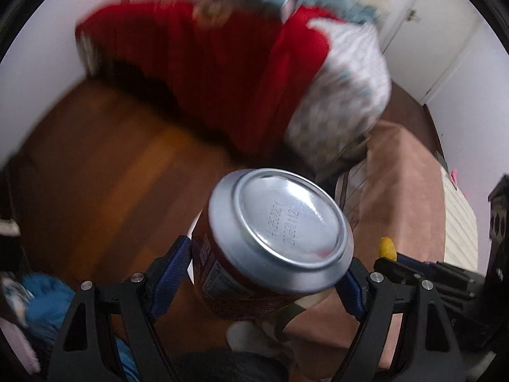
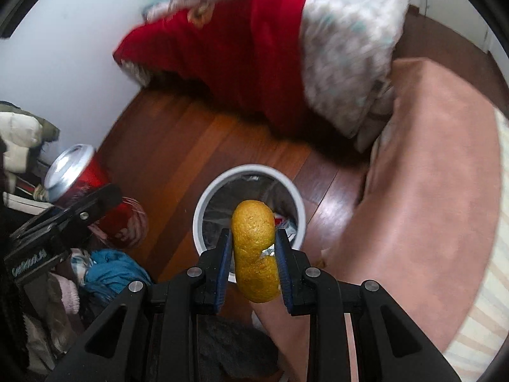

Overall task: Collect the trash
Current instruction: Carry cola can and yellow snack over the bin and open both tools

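Red blanket (image 2: 222, 63) heaped at far floor (image 2: 178, 146) edge w/ pink bedding (image 2: 429, 191) at right, white bin (image 2: 203, 210) between, left gripper (image 1: 270, 273) clamped on soda can (image 1: 280, 226), right gripper (image 2: 253, 254) above bin pinching yellow peel (image 2: 254, 248).

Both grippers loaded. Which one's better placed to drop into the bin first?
Right. Its gripper holds the peel directly over the bin. The left gripper holds the can off to the side, over floor.
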`<state>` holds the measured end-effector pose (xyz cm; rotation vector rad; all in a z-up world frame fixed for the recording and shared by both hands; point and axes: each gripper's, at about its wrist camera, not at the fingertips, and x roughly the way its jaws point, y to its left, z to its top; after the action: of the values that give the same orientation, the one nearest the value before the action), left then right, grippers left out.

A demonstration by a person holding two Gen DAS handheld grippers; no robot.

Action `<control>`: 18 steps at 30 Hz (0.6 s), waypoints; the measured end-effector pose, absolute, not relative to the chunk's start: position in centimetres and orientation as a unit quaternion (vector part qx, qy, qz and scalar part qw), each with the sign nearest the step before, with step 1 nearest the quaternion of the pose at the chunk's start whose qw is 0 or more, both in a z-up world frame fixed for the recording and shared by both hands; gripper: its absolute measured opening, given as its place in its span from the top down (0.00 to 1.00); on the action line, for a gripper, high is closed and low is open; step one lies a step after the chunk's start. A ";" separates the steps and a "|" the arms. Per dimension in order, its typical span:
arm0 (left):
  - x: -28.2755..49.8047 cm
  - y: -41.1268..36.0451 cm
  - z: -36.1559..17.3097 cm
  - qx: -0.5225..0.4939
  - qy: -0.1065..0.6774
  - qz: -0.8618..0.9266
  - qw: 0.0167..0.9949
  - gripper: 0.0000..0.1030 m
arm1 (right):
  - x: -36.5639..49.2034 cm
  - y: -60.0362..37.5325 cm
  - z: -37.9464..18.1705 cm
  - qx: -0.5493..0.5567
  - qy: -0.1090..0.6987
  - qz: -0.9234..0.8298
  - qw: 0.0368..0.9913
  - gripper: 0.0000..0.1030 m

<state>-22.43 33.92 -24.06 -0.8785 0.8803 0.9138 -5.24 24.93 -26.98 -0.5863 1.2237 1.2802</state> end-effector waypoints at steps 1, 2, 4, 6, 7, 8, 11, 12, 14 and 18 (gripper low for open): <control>-22.9 34.8 -25.5 -0.417 0.403 0.407 0.706 0.21 | -5.3 25.8 -28.1 -0.257 0.536 0.547 0.590 0.73; -23.1 35.6 -26.9 -0.437 0.406 0.398 0.697 0.21 | -5.4 26.5 -29.1 -0.261 0.546 0.542 0.583 0.73; -23.0 37.1 -29.0 -0.472 0.410 0.374 0.685 0.21 | -5.0 28.0 -31.3 -0.269 0.564 0.530 0.574 0.73; -22.6 38.9 -31.6 -0.515 0.411 0.352 0.665 0.21 | -4.5 28.9 -33.1 -0.272 0.579 0.521 0.565 0.73; -22.5 39.3 -32.7 -0.529 0.414 0.344 0.656 0.21 | -4.2 29.7 -34.5 -0.273 0.593 0.513 0.558 0.72; -22.2 39.8 -33.6 -0.538 0.420 0.342 0.647 0.20 | -4.0 30.1 -35.4 -0.277 0.600 0.507 0.553 0.72; -21.6 40.4 -35.0 -0.547 0.429 0.344 0.631 0.15 | -3.7 31.2 -37.7 -0.291 0.613 0.495 0.543 0.71; -21.9 40.2 -35.2 -0.549 0.430 0.347 0.628 0.07 | -3.8 31.4 -38.2 -0.296 0.618 0.490 0.539 0.71; -22.4 40.0 -35.4 -0.545 0.430 0.358 0.624 0.00 | -3.8 31.7 -39.2 -0.299 0.625 0.489 0.529 0.65; -24.2 38.7 -34.6 -0.523 0.427 0.395 0.623 0.00 | -3.5 31.5 -39.4 -0.293 0.629 0.492 0.526 0.19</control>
<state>-24.24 38.73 -34.62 -1.2015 0.9816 0.9067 -3.54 31.47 -39.40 -0.7017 1.5044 1.1764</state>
